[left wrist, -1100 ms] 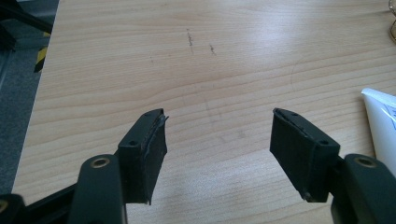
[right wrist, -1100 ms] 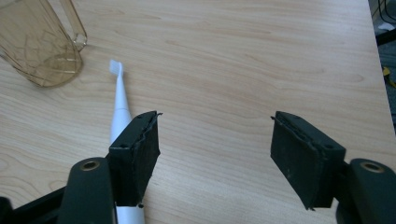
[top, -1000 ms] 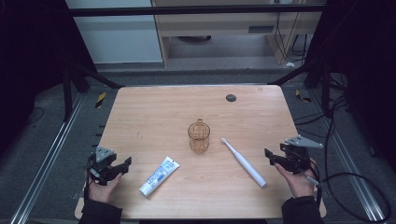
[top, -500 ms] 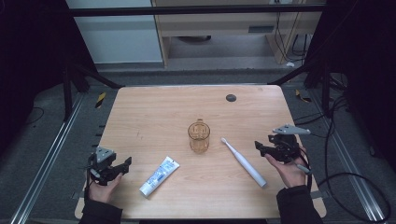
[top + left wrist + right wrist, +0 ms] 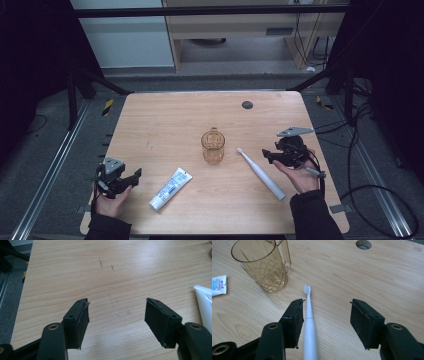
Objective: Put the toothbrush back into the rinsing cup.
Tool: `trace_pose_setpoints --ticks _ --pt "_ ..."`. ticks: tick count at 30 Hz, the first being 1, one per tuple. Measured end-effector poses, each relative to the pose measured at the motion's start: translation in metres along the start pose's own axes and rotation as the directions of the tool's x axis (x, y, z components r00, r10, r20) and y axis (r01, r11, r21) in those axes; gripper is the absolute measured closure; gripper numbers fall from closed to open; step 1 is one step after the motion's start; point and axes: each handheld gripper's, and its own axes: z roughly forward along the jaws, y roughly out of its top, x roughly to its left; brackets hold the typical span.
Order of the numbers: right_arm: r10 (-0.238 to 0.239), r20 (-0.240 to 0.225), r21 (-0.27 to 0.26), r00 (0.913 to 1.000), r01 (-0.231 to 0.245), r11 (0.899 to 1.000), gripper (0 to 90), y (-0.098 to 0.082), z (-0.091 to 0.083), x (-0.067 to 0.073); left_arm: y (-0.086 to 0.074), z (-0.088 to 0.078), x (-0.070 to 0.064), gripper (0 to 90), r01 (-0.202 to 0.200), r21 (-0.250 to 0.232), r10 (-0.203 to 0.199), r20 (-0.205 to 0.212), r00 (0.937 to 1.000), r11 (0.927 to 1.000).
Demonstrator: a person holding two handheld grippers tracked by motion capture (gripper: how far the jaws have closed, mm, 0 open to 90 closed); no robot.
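A pale wooden table (image 5: 165, 125) with rounded corners stands on a grey floor among dark frame struts and trailing cables, a small dark round grommet (image 5: 247, 104) near its far edge. At its middle sits an amber, cut-pattern plastic mug (image 5: 213, 146), seemingly awaiting what lies either side of it. Right of it, a slim white electric toothbrush (image 5: 260, 173) lies flat, bristles toward the mug; the right gripper (image 5: 270, 156) hovers just over it, jaws apart and just now narrowing, nothing yet clamped, evidently lining up a pickup. The left gripper (image 5: 134, 176) rests near the table's corner, jaws spread wide and empty, beside a white-and-blue toothpaste tube (image 5: 170, 188).
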Motion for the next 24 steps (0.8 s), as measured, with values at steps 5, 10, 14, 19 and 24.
trace_pose_setpoints --ticks 5,10,14,19,24 --pt "-0.012 -0.006 0.022 0.9999 0.013 1.000 44.5 0.007 0.004 0.004 0.000 0.001 0.000 35.2 -0.004 0.005 0.004 0.003 1.0000 1.0000" --pt "-0.015 -0.015 0.036 0.9998 0.015 0.999 44.8 0.013 0.010 0.007 0.000 0.001 0.000 35.2 -0.013 0.006 0.013 0.002 0.9999 0.9999" --pt "-0.030 -0.016 0.055 0.9994 0.031 0.998 45.3 0.015 0.016 0.011 0.000 0.001 -0.001 35.2 -0.017 0.003 0.017 0.006 0.9998 0.9998" --pt "-0.044 -0.019 0.084 0.9989 0.045 0.995 45.8 0.018 0.024 0.014 0.000 0.002 -0.003 35.2 -0.026 0.006 0.026 0.005 0.9997 0.9997" --pt "-0.047 -0.018 0.111 0.9987 0.049 0.993 46.7 0.018 0.031 0.017 0.000 0.003 -0.002 35.2 -0.027 0.009 0.027 0.005 0.9996 0.9996"
